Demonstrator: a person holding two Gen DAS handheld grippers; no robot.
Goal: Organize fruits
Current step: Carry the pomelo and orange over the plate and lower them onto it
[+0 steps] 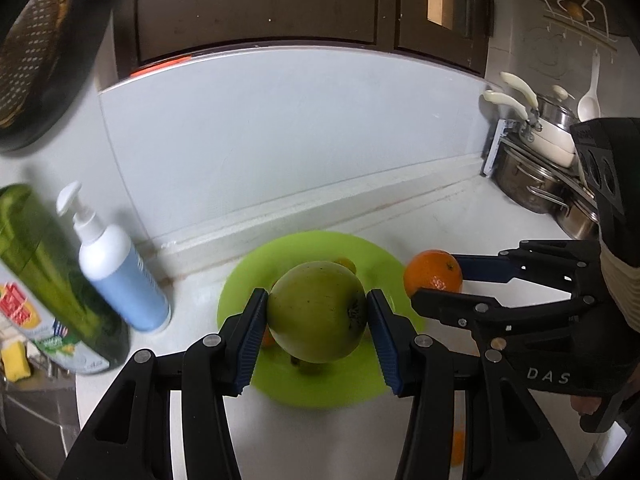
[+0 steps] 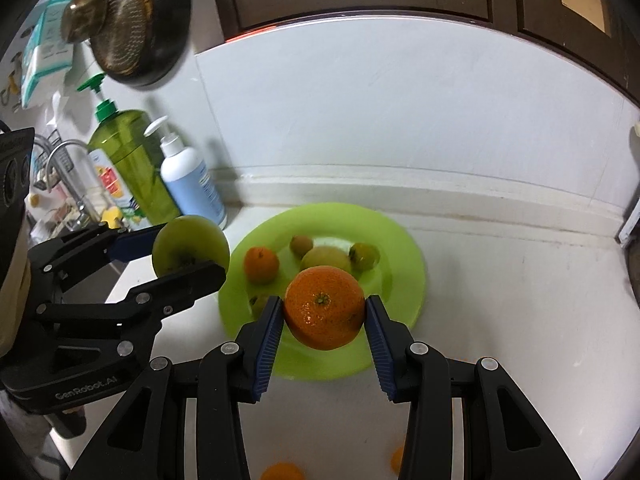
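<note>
Clamped between the blue ribbed pads of the left claw (image 1: 317,322) is a large green fruit (image 1: 318,312), round, dull-skinned, with a dark stem scar facing the right pad; both pads press its sides, with the jaws partly spread to its width. It hangs above the lime-green plate (image 1: 360,384). The right claw (image 2: 325,318) is clamped in the same way on an orange (image 2: 325,307), bright, pitted, with its green stem button facing the camera, held above the near part of the same plate (image 2: 404,240). In the left wrist view that orange (image 1: 434,272) sits beside the plate's right rim, between the right claw's fingers. On the plate lie a small orange fruit (image 2: 261,264), a pale green fruit (image 2: 326,258), and two smaller greenish ones (image 2: 301,245) (image 2: 364,257), close together near the centre. The plate rests on the white tabletop (image 2: 500,280), near the back wall. Left of the plate stand a white-and-blue pump bottle (image 2: 194,184) and a green pump bottle (image 2: 128,164), side by side. More orange fruit (image 2: 282,472) lies on the tabletop at the lower edge of the right wrist view.
</note>
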